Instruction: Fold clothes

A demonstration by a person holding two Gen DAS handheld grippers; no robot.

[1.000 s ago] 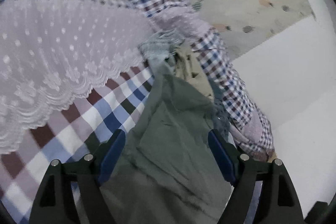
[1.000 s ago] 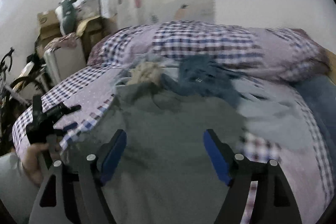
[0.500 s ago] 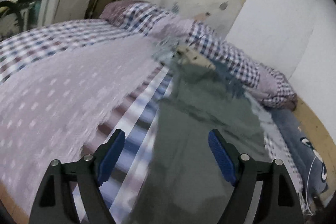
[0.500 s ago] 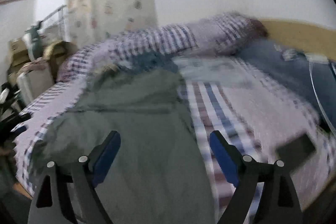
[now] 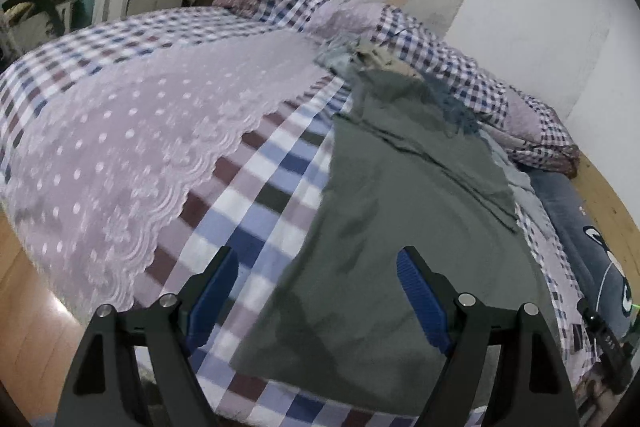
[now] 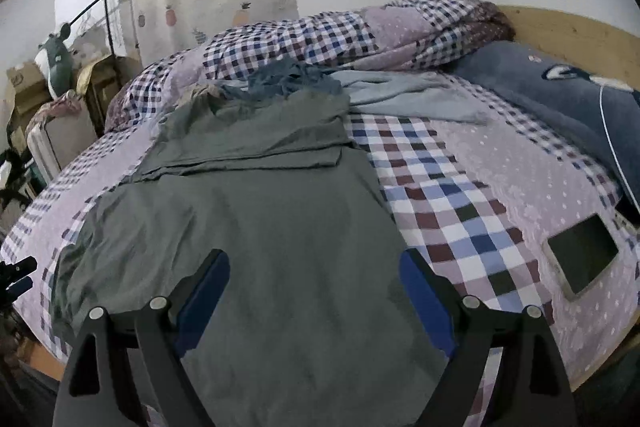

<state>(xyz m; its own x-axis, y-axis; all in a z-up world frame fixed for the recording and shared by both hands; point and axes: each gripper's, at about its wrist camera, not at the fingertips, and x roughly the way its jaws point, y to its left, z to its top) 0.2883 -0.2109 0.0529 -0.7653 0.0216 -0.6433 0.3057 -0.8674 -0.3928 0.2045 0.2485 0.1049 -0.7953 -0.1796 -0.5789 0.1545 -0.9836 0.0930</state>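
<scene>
A pale suitcase (image 6: 60, 143) and stacked boxes (image 6: 22, 83) stand at far left beside a bed (image 6: 500, 187) covered in a checked and dotted lilac spread. A grey-green garment (image 6: 272, 227) lies spread flat along the bed, its upper part creased into folds, with a blue garment (image 6: 288, 79) bunched just beyond its far end and a light grey-blue garment (image 6: 412, 97) lying to the right of that. The left gripper (image 5: 312, 291) hangs with its blue-padded jaws wide apart over the garment's left edge, holding nothing. The right gripper (image 6: 316, 291) hovers above the garment's near half, its jaws likewise spread and empty. Farther right, a dark-screened tablet (image 6: 582, 257) rests on the spread, below a navy pillow (image 6: 560, 95) against the wooden headboard (image 6: 568, 31).
</scene>
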